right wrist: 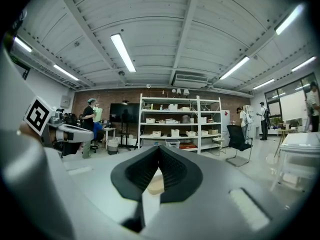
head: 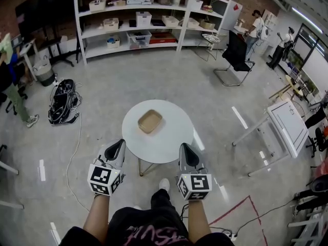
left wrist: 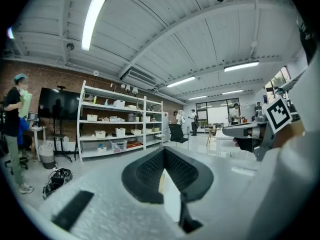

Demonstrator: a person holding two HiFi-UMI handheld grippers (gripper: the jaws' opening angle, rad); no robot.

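Observation:
A round white table (head: 169, 140) stands just ahead of me, with a shallow tan tray (head: 149, 121) on it. My left gripper (head: 121, 143) hovers at the table's near left edge and my right gripper (head: 184, 147) at its near right edge. Both are shut with nothing between the jaws. In the left gripper view the black ribbed jaws meet at their tips (left wrist: 164, 150), and a sliver of the tray (left wrist: 160, 181) shows below them. The right gripper view shows the same: closed tips (right wrist: 159, 149) with the tan tray (right wrist: 156, 185) behind them.
White shelves (head: 148, 14) with bins line the back wall. A black chair (head: 237, 53) stands at the back right and a tilted white board on legs (head: 287, 124) at the right. A black bag with cables (head: 64, 102) lies on the floor at left. People stand far left and far right.

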